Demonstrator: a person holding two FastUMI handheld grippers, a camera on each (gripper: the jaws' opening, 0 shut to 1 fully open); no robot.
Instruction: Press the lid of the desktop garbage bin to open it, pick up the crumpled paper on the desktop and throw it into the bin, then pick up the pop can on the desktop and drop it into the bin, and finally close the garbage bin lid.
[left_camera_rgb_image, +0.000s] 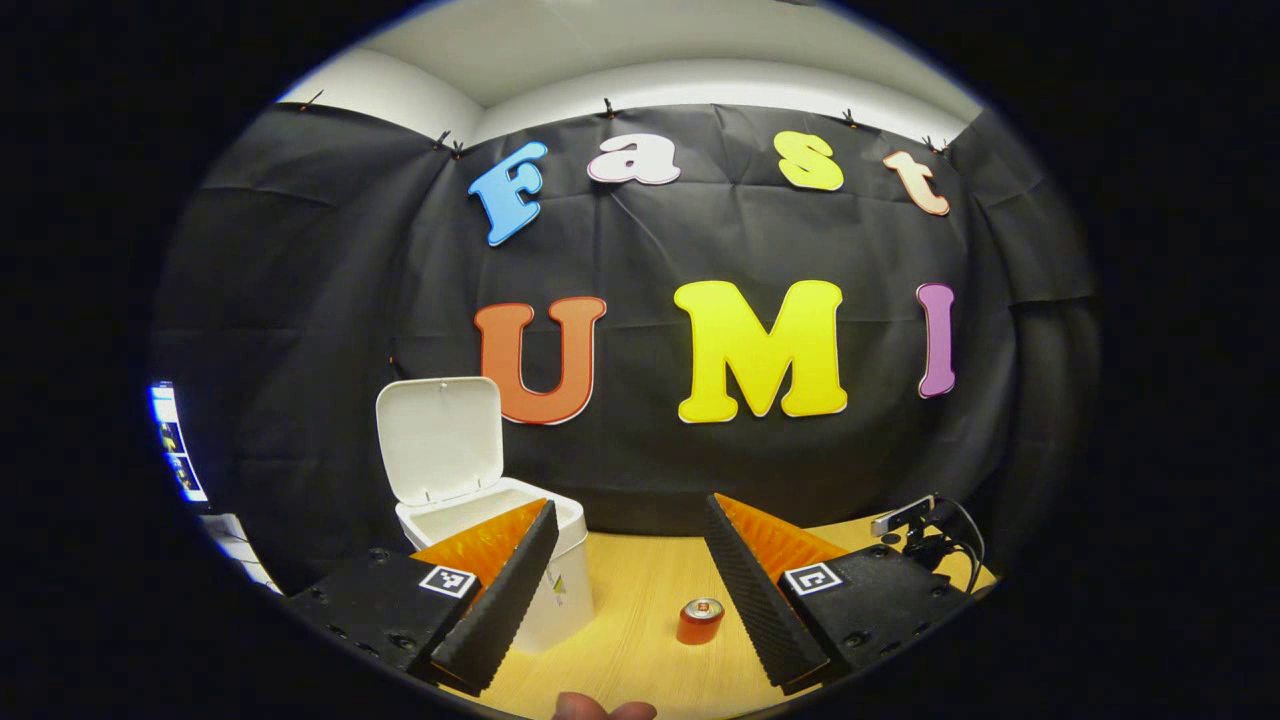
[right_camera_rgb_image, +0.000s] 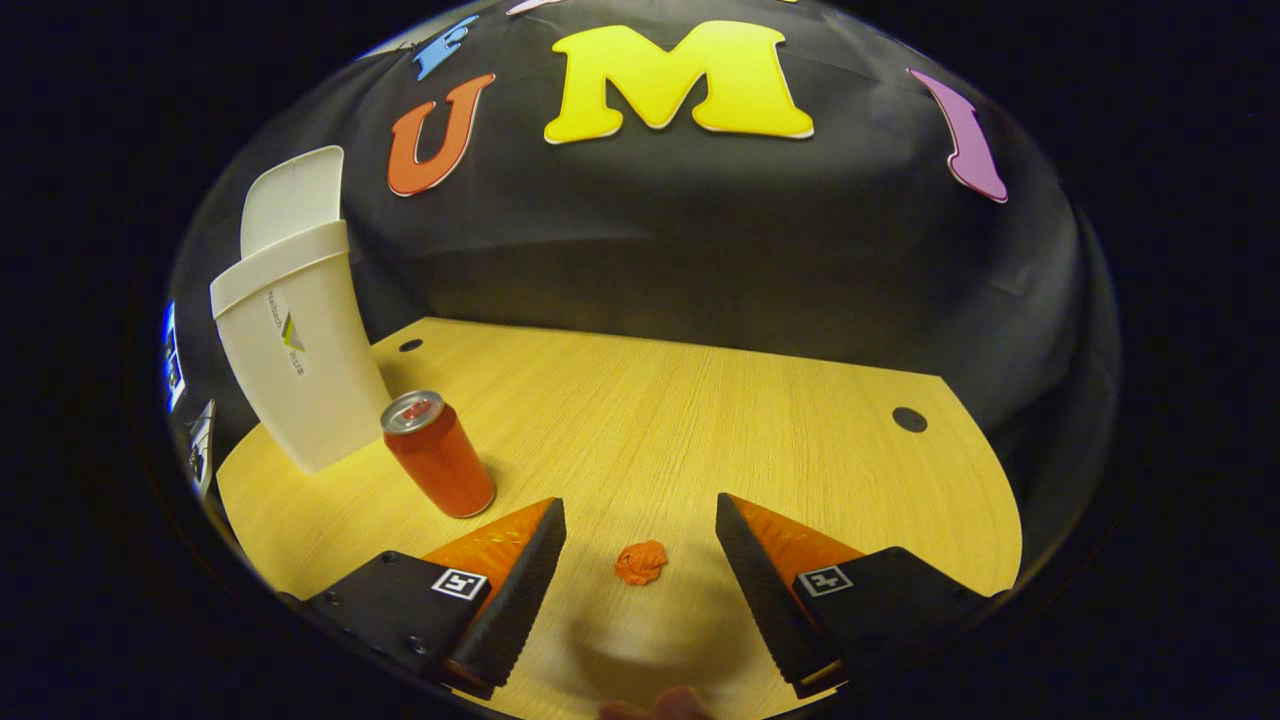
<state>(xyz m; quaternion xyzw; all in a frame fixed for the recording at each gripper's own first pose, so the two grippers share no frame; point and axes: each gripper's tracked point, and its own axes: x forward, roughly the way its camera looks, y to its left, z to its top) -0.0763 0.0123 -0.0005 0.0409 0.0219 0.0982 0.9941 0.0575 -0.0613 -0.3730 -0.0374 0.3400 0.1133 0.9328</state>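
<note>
Bin (left_camera_rgb_image: 545, 590) stood at the back-left of the wooden desk (left_camera_rgb_image: 640, 620), white, w/ its lid (left_camera_rgb_image: 440, 438) swung up and standing upright behind the mouth, so the opening was exposed. In the right gripper view the same bin leaned in at far left, label on its front wall, lid edge poking up above the rim.

Left gripper (left_camera_rgb_image: 632, 590) was held up off the desk, jaws spread wide, nothing between them. Its left finger overlapped the bin's front in that view; can't tell if it touched. Pop can (left_camera_rgb_image: 701, 620) stood upright on the desk, seen in the gap between the fingers, closer to the right one, silver top facing up.

Right gripper (right_camera_rgb_image: 640, 570) was lower, nr the desk surface, jaws also wide apart and holding nothing. Crumpled paper (right_camera_rgb_image: 640, 562), a small orange wad, lay on the desk right between the two fingers, roughly centred, not touched by either. A soft shadow sat on the wood just below it.

In the right gripper view the can stood just right of the bin's base, close but apart, and up-left of the left finger.

A small camera w/ cables (left_camera_rgb_image: 915, 525) sat at the desk's far right edge in the left gripper view. Fingertips of a hand (left_camera_rgb_image: 600, 708) peeked in at the bottom.
</note>
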